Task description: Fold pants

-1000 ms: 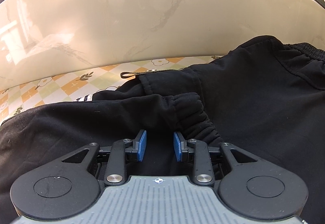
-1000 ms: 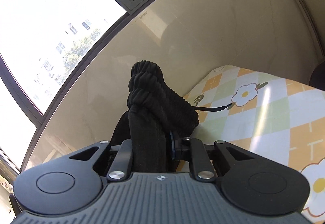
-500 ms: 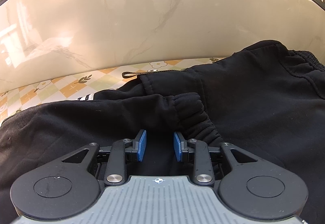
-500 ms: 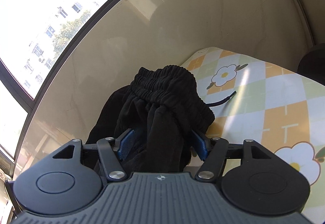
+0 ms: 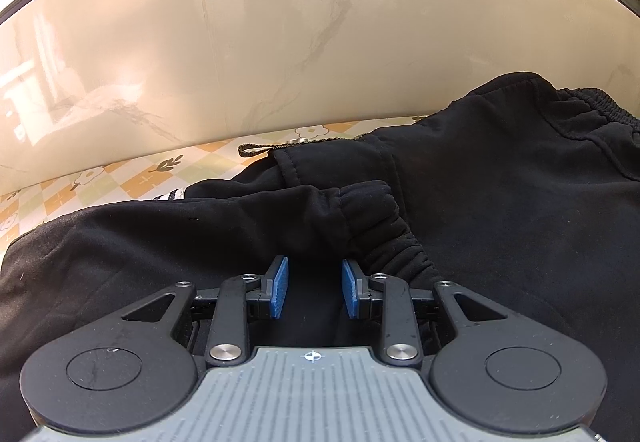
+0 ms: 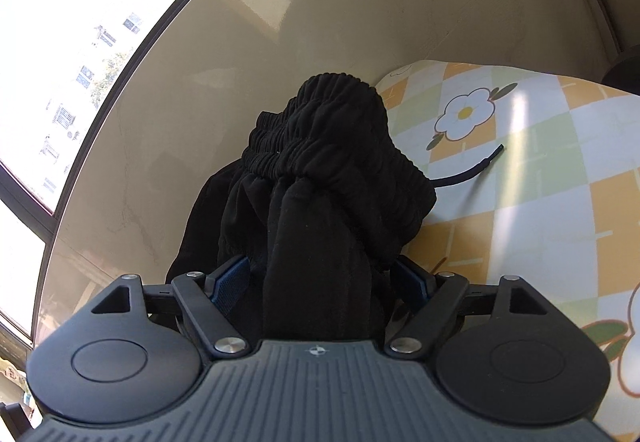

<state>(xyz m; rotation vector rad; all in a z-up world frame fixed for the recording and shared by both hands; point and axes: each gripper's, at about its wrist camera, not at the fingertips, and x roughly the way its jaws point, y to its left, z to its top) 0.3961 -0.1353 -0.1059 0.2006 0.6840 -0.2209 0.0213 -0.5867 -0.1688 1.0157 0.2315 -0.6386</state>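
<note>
The black pants (image 5: 480,209) lie spread on a flowered tablecloth (image 5: 120,177). One leg is folded over, and its elastic cuff (image 5: 372,213) rests near the middle. My left gripper (image 5: 314,288) hovers low over that leg, its blue pads (image 5: 278,288) a little apart with their inner faces bare. In the right wrist view, the bunched waistband (image 6: 320,145) stands up between the fingers of my right gripper (image 6: 320,278). Its jaws are opening, and the cloth sits loose between the pads (image 6: 230,282). A black drawstring (image 6: 472,169) trails onto the tablecloth (image 6: 540,201).
A glossy beige marble wall (image 5: 300,41) rises right behind the table. Windows (image 6: 80,21) sit above it on the left of the right wrist view. A zipper pull loop (image 5: 256,149) lies on the cloth by the pants' far edge.
The right gripper's jaws have spread from shut on the waistband to wide apart, and it has sunk toward the table. The bunched cloth has slumped. The left gripper has stayed put.
</note>
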